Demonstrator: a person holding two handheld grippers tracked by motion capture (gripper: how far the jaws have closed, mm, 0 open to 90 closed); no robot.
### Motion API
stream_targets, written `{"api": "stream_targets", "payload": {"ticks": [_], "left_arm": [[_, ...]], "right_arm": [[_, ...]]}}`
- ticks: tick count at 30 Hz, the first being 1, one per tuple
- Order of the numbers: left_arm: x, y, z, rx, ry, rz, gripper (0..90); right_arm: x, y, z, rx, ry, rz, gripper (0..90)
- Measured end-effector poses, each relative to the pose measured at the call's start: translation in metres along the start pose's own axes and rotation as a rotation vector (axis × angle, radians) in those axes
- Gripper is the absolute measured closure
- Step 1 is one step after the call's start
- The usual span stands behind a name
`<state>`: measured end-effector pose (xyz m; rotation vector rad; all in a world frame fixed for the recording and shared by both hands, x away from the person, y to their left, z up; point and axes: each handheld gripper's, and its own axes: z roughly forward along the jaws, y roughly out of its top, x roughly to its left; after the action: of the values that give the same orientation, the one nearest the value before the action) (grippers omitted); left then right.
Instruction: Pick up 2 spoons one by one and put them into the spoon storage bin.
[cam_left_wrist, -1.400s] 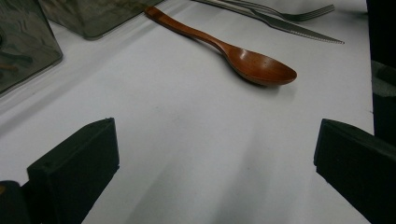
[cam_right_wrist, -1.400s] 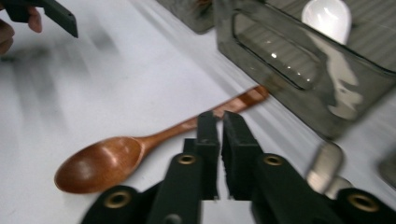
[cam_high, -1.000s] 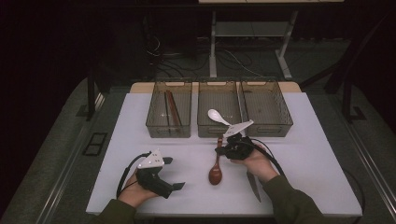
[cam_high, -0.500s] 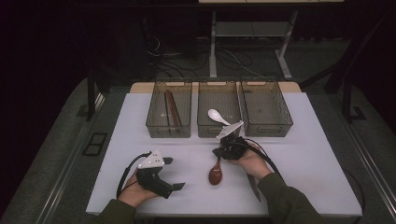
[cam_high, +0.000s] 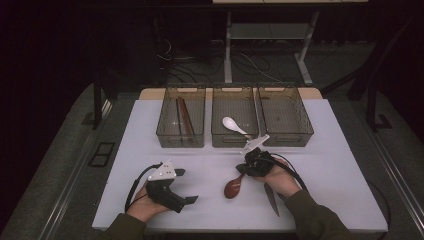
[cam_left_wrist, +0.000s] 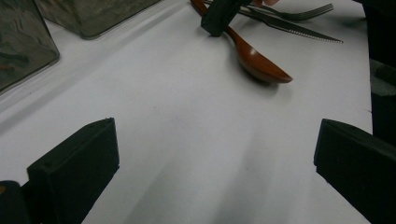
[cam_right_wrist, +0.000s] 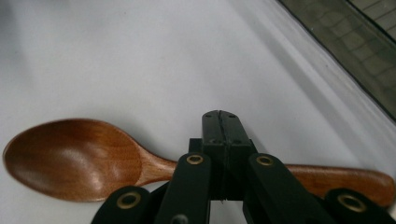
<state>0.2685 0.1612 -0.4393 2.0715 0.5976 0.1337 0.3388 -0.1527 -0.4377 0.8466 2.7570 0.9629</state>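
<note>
Right tongs (cam_right_wrist: 219, 116) are pressed fully together just above the wooden spoon (cam_right_wrist: 74, 156), over its neck, gripping nothing; left tongs (cam_high: 187, 186) stand wide apart, resting idle on the counter (cam_high: 330, 150). That spoon lies flat on the counter between a dark knife (cam_high: 270, 195) and the bins. It looks light, stiff and smooth, likely to slide on the white top; the narrow handle is the sensible place to pinch. Farther off, three clear bins (cam_high: 286, 117) hold a white spoon (cam_high: 234, 125) and chopsticks (cam_high: 184, 120). Beyond lies a dim room with table legs and cables.
</note>
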Motion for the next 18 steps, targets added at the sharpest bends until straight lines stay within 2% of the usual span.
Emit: {"api": "stream_targets", "payload": {"ticks": [6, 11, 14, 18], "left_arm": [[0.0, 0.0, 0.0, 0.001, 0.0, 0.002, 0.0], [0.0, 0.0, 0.0, 0.002, -0.001, 0.002, 0.0], [0.0, 0.0, 0.001, 0.003, -0.002, 0.003, 0.0], [0.0, 0.0, 0.001, 0.003, -0.002, 0.003, 0.0]], "right_arm": [[0.003, -0.004, -0.003, 0.011, 0.004, -0.008, 90.0], [0.003, -0.002, -0.007, -0.009, 0.001, -0.012, 90.0], [-0.006, 0.0, -0.01, -0.02, -0.021, 0.006, 90.0], [-0.027, 0.003, -0.013, -0.026, -0.07, 0.044, 90.0]]}}
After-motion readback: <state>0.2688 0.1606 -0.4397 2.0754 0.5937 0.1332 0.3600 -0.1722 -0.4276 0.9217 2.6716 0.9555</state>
